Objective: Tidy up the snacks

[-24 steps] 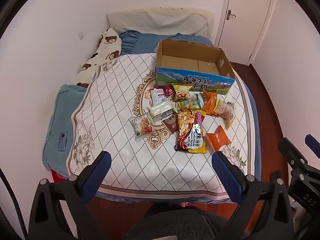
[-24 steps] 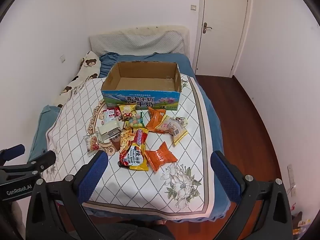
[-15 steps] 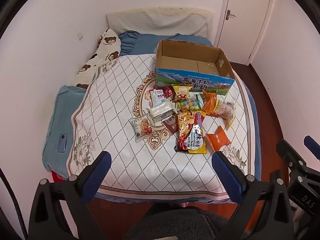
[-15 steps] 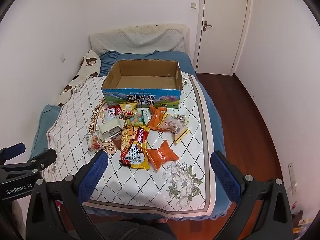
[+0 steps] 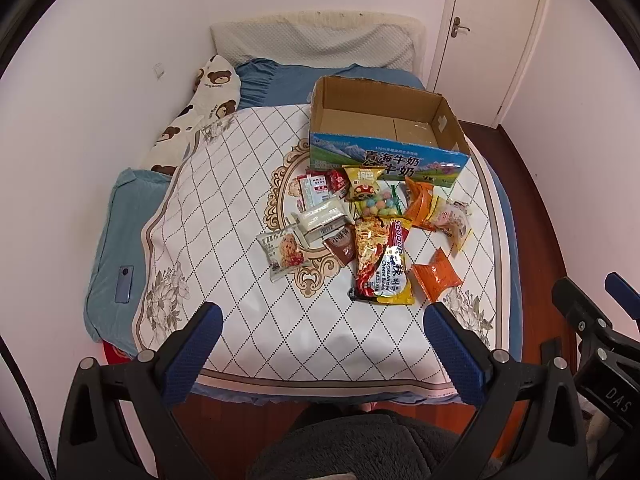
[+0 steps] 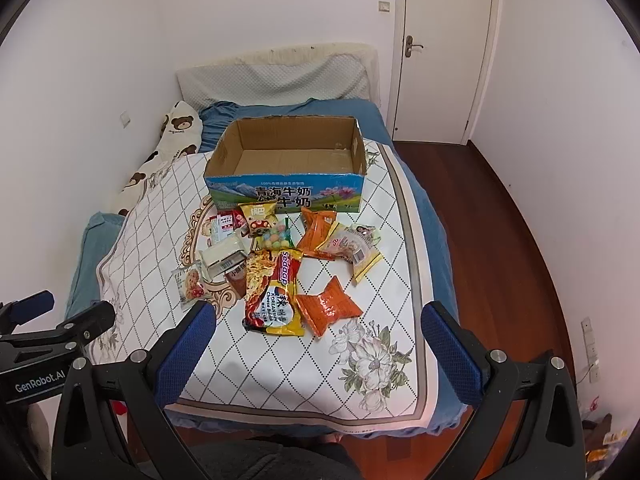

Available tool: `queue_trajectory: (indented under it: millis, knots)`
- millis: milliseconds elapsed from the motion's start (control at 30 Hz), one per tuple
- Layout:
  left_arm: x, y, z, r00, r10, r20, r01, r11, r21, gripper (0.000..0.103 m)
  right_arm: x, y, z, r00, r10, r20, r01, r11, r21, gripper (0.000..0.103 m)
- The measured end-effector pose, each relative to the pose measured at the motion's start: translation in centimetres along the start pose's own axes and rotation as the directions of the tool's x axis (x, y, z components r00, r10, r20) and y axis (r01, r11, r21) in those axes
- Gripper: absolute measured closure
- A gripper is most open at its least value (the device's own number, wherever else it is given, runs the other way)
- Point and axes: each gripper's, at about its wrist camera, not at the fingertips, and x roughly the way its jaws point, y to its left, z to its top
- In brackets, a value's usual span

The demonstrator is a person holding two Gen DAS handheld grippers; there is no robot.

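A pile of snack packets lies on the bed's quilt [image 5: 224,216]: a noodle packet [image 5: 382,258] [image 6: 274,294], an orange packet [image 5: 437,275] [image 6: 328,306], a cookie packet [image 5: 283,251], a white box [image 5: 322,218] and others. An empty open cardboard box [image 5: 384,160] [image 6: 288,188] stands just behind them. My left gripper [image 5: 320,348] is open and empty above the bed's near edge. My right gripper [image 6: 318,346] is open and empty, also at the near edge, well short of the snacks.
A bear-print pillow [image 5: 196,120] lies along the left wall. A phone [image 5: 125,284] rests on the blue sheet at the left. A closed door [image 6: 444,48] and wooden floor [image 6: 500,240] are to the right.
Both views have shifted slightly; the right gripper has drifted a little nearer the snacks. Nothing on the bed has moved.
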Motion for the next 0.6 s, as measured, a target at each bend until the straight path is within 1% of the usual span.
queue_trajectory:
  millis: [600]
  knots:
    - [-0.76, -0.37, 0.22, 1.000, -0.004, 0.026, 0.004, 1.000, 0.009, 0.000, -0.57, -0.50, 0.31, 1.000, -0.014, 0.020, 0.014, 1.000, 0.005, 0.000]
